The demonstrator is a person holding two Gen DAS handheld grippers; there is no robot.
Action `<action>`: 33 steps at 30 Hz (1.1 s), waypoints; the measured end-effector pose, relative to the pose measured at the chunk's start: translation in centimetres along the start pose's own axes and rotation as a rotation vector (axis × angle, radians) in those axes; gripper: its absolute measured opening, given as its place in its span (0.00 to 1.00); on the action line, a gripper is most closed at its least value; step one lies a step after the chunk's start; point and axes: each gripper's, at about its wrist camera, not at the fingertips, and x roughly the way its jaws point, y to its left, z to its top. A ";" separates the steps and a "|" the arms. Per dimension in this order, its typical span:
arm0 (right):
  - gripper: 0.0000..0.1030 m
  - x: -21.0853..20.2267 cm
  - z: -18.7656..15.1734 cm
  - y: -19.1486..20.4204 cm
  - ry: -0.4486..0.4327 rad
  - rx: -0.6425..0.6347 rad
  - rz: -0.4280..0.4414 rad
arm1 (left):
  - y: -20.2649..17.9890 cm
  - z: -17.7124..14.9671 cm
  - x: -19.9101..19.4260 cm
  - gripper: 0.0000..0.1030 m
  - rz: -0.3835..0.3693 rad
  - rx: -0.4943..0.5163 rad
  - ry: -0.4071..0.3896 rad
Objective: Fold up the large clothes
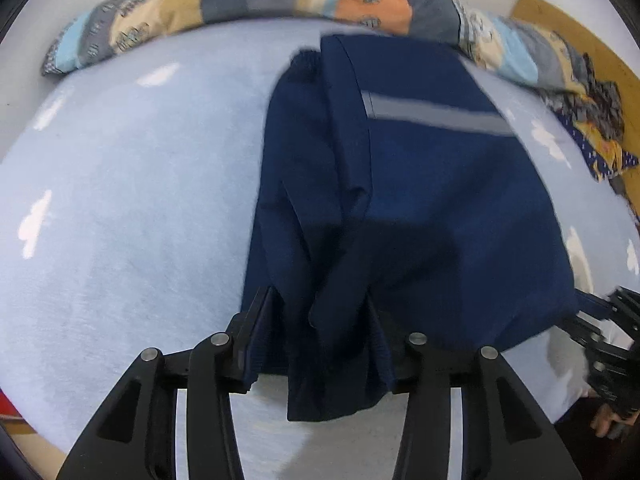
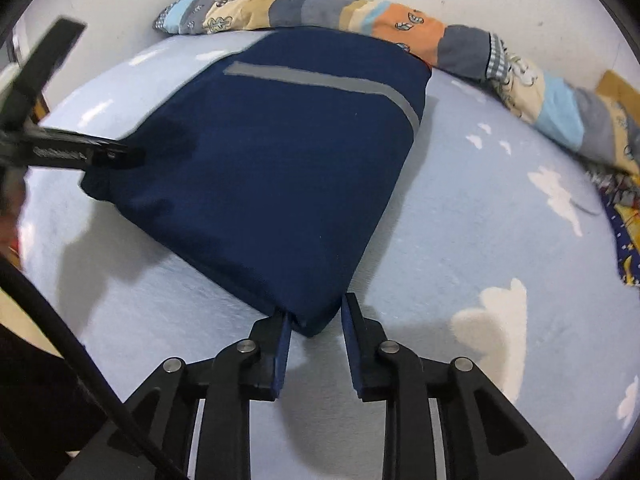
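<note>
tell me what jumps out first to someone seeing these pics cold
A big navy garment with a grey reflective stripe lies folded in the middle of a pale blue cloud-print sheet. Both tongs meet its near edge: the left tongs straddle bunched cloth, the right tongs bracket a corner. A patchwork quilt is rolled along the far wall.
</note>
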 end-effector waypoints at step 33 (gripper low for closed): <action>0.10 -4.3 2.7 -4.7 -0.168 0.258 0.359 | -2.7 3.1 -3.1 0.60 -0.093 0.037 -0.183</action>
